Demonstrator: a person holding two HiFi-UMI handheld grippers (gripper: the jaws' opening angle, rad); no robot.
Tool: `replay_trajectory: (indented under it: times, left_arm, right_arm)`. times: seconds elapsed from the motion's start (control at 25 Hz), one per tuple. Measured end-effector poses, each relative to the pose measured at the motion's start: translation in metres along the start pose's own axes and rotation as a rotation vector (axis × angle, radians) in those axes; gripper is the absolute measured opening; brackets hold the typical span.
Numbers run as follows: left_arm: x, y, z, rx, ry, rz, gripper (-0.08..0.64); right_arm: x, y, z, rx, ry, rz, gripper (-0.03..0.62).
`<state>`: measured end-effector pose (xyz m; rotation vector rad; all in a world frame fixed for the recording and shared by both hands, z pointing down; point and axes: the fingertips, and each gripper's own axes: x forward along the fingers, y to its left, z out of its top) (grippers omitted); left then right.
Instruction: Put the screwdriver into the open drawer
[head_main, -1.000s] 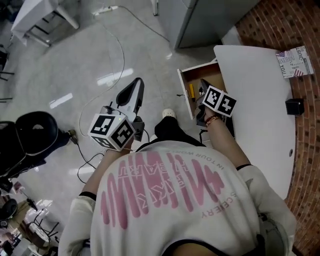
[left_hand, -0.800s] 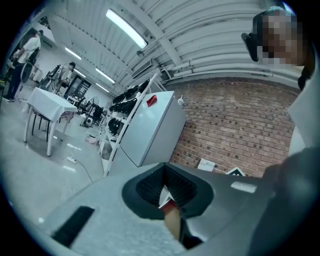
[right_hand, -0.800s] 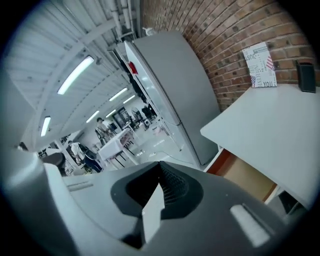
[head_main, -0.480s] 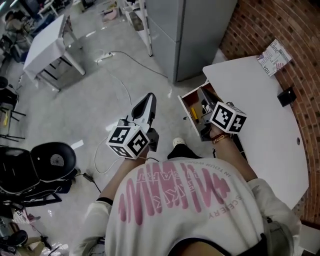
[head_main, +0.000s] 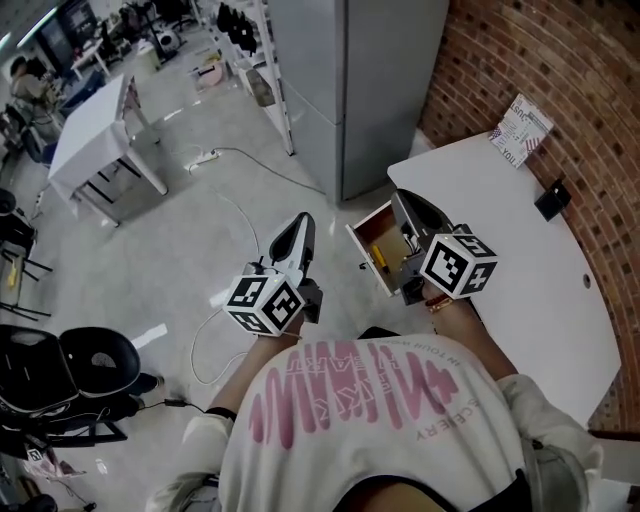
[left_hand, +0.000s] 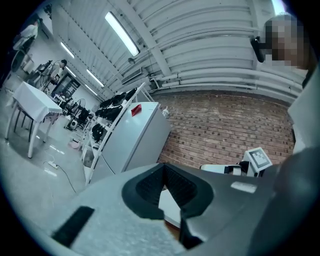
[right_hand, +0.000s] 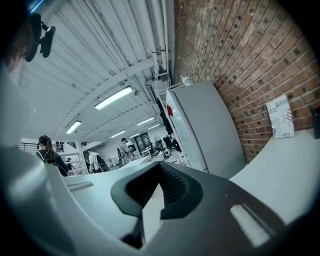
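The open wooden drawer (head_main: 372, 262) juts out from under the white table (head_main: 520, 260). A yellow-handled tool (head_main: 378, 251), apparently the screwdriver, lies inside it. My right gripper (head_main: 404, 204) hovers above the drawer's right side, pointing level, shut, with nothing between its jaws (right_hand: 157, 187). My left gripper (head_main: 302, 224) hangs over the floor left of the drawer. It is also shut and empty (left_hand: 167, 192). The right gripper's marker cube (left_hand: 257, 159) shows in the left gripper view.
A tall grey cabinet (head_main: 345, 90) stands behind the drawer against a brick wall (head_main: 540, 60). A leaflet (head_main: 518, 130) and a small black box (head_main: 551, 201) lie on the table. Cables (head_main: 225, 210) cross the floor. A black chair (head_main: 85, 365) stands at the left.
Both grippers have risen, the right one up and away from the drawer's inside. The head view has lifted, taking in more of the room.
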<state>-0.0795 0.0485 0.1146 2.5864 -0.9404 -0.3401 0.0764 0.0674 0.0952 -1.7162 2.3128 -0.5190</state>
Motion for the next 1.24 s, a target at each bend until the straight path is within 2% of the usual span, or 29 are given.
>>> replay_trajectory:
  times: [0.16, 0.8, 1.24]
  left_arm:
    - [0.002, -0.006, -0.003, 0.019, 0.002, 0.005, 0.002]
    - [0.029, -0.030, -0.019, 0.004, 0.001, 0.079, 0.002]
    - [0.037, -0.036, -0.036, 0.002, 0.011, 0.107, 0.002]
  right_arm:
    - [-0.005, -0.007, 0.006, -0.009, -0.002, -0.008, 0.009]
    - [-0.003, -0.043, 0.003, -0.027, 0.113, 0.051, 0.011]
    - [-0.010, -0.066, -0.012, -0.014, 0.154, 0.052, 0.011]
